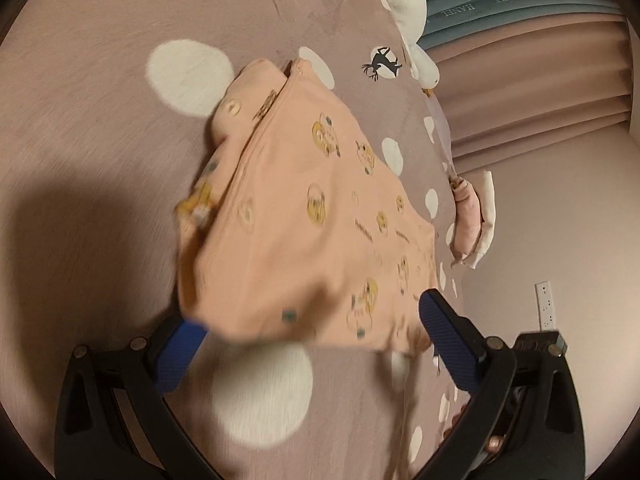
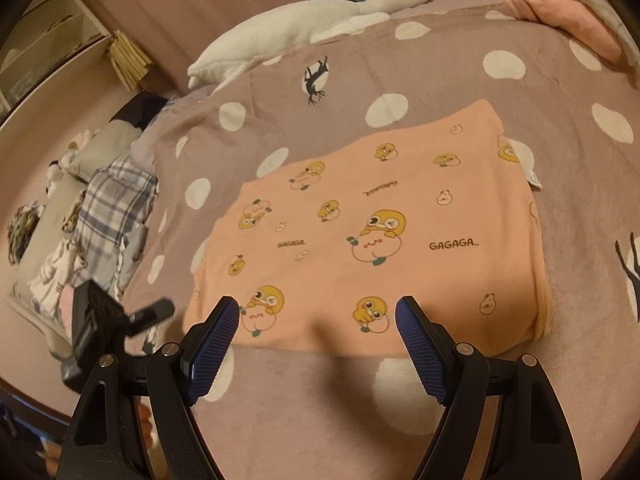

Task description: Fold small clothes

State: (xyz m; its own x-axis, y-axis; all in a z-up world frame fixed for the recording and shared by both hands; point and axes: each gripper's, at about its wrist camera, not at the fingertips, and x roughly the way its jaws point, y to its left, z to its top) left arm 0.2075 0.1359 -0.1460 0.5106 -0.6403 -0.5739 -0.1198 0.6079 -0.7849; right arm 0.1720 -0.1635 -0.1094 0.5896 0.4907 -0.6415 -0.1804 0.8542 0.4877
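Observation:
A peach garment (image 1: 304, 208) printed with yellow cartoon figures lies folded flat on the mauve polka-dot bed cover (image 1: 100, 80). My left gripper (image 1: 310, 310) is open at the garment's near edge. Its jaws stand wide apart, and the blurred hem covers the tip of the left pad (image 1: 180, 356). In the right wrist view the same garment (image 2: 400, 216) shows the word GAGAGA. My right gripper (image 2: 317, 304) is open, with both fingertips just over the garment's near edge and nothing pressed between them.
A white goose plush (image 2: 304, 28) lies along the far side of the bed. Folded pink and white clothes (image 2: 560, 12) sit at the far right. A plaid cloth (image 2: 116, 208) and other items lie off the bed's left edge. A wall socket (image 1: 546, 304) shows at the right.

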